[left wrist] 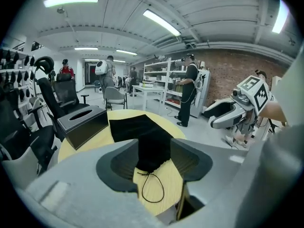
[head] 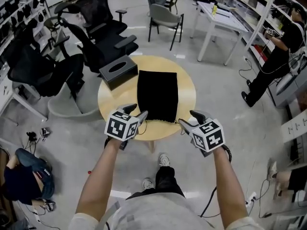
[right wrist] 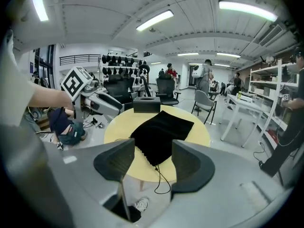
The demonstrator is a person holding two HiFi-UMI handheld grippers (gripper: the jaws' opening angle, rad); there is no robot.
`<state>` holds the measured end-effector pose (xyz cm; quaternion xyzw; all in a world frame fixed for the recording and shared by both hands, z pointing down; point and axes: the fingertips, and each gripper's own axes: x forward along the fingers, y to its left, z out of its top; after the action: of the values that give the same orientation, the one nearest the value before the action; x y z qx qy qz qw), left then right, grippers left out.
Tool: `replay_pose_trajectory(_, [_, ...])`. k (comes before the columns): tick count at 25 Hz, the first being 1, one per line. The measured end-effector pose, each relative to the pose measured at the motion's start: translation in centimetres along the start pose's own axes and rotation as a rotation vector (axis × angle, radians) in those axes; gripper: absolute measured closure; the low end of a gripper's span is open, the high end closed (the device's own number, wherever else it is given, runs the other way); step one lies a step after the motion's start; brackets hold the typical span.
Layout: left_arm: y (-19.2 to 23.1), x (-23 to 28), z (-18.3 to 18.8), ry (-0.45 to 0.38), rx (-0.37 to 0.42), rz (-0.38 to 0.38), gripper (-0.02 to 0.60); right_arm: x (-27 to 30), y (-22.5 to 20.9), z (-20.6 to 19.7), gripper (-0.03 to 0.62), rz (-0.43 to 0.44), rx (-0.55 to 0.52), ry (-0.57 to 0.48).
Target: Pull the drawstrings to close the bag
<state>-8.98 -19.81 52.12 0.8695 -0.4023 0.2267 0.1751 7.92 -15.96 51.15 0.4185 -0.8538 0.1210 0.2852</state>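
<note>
A flat black drawstring bag (head: pixel 157 96) lies on a round yellow table (head: pixel 110 99), its gathered mouth toward the near edge. At the mouth's left corner, a thin cord loop (left wrist: pixel 153 189) rests on the wood, straight ahead of my left gripper (head: pixel 137 112). That gripper is open and holds nothing. From the mouth's right corner another cord (right wrist: pixel 161 179) hangs over the table edge, in line with the open, empty right gripper (head: pixel 188 118). Both grippers hover just short of the near rim, one at each corner of the bag (right wrist: pixel 161 129).
A black tissue box (head: pixel 118 71) sits on the table left of the bag. Black office chairs (head: pixel 96 28) crowd the far left. A grey chair (head: pixel 164 17) and a white table (head: pixel 220 20) stand behind. A person (head: pixel 273 56) stands at right; another (head: pixel 24 178) sits low at left.
</note>
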Motion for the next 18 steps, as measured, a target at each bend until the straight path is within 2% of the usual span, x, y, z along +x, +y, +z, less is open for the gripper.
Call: replay_pose_trajectory(18, [0.3,6.6,-8.5,0.298,-0.012,-0.085,0.365,6.2,-1.0,-5.8,0.388,0.165,-0.051,0.184])
